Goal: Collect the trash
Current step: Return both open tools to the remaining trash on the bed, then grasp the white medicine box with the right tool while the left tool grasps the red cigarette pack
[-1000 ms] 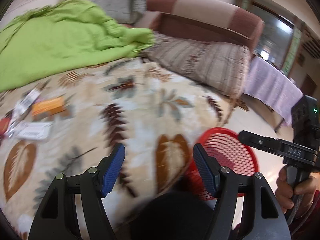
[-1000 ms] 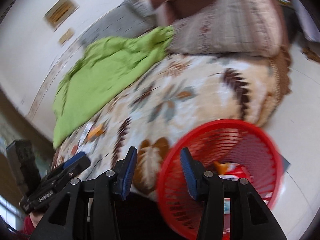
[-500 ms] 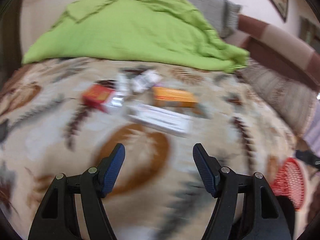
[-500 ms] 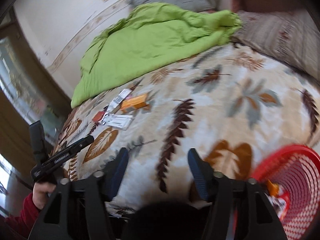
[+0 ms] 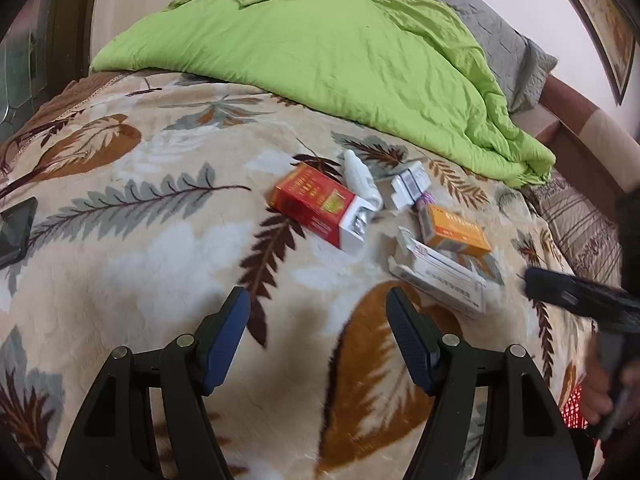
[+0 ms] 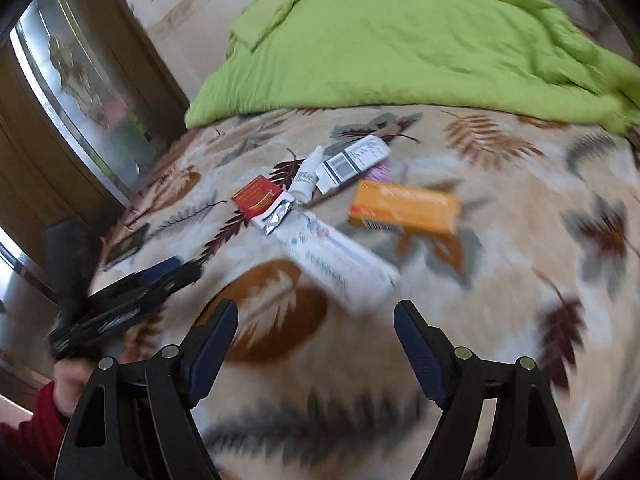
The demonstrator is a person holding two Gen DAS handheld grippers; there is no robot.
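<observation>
Trash lies in a cluster on the leaf-patterned blanket (image 5: 140, 248): a red box (image 5: 316, 204) (image 6: 258, 196) with foil at its open end, a white dropper bottle (image 5: 360, 180) (image 6: 308, 176), a white barcoded box (image 5: 408, 188) (image 6: 354, 162), an orange box (image 5: 454, 234) (image 6: 404, 208) and a long white box (image 5: 438, 276) (image 6: 340, 260). My left gripper (image 5: 318, 332) is open and empty, just short of the cluster. My right gripper (image 6: 316, 340) is open and empty, with the long white box just beyond its jaws.
A green duvet (image 5: 328, 40) (image 6: 420, 40) lies behind the trash. A dark phone (image 5: 16, 228) (image 6: 126, 244) rests at the blanket's left edge. A sliver of red basket (image 5: 574, 408) shows at lower right. A mirrored wardrobe (image 6: 76, 92) stands left.
Both grippers swung left from the red basket at the bed's edge to the trash cluster and came closer to it. The right jaws opened wider. Both stayed empty.
</observation>
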